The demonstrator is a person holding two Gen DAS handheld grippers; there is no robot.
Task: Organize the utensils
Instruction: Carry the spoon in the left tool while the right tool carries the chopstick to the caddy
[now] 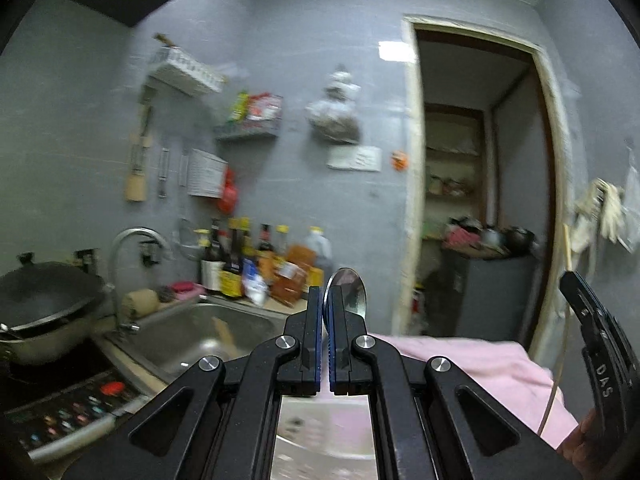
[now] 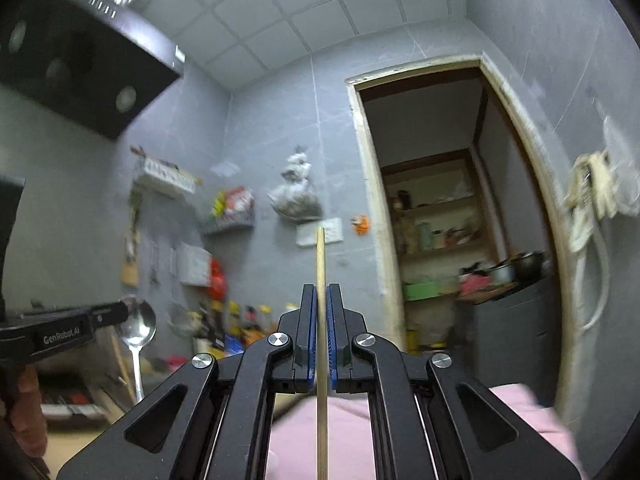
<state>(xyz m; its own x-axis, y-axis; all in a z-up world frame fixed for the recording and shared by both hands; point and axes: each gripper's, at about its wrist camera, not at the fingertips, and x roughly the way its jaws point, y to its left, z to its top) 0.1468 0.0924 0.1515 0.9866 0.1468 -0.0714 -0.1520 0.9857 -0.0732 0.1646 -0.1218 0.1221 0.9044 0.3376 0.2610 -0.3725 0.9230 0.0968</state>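
My left gripper [image 1: 325, 294] is shut on a metal spoon [image 1: 349, 286], whose bowl sticks up just past the fingertips. The right wrist view shows that spoon [image 2: 138, 326] from the side, handle hanging down from the left gripper [image 2: 116, 314]. My right gripper [image 2: 321, 292] is shut on a thin wooden chopstick [image 2: 320, 256] that stands upright between the blue pads and runs down out of frame. In the left wrist view the right gripper [image 1: 572, 282] shows at the right edge with the chopstick [image 1: 566, 248] above it. Both grippers are raised and point at the grey wall.
A steel sink [image 1: 192, 334] with a curved faucet [image 1: 128, 240] lies lower left, a wok [image 1: 44, 300] on a stove beside it. Sauce bottles [image 1: 256, 256] crowd the counter's back. A pink cloth [image 1: 472, 368] covers the surface below. Racks hang on the wall; a doorway [image 1: 480, 184] stands right.
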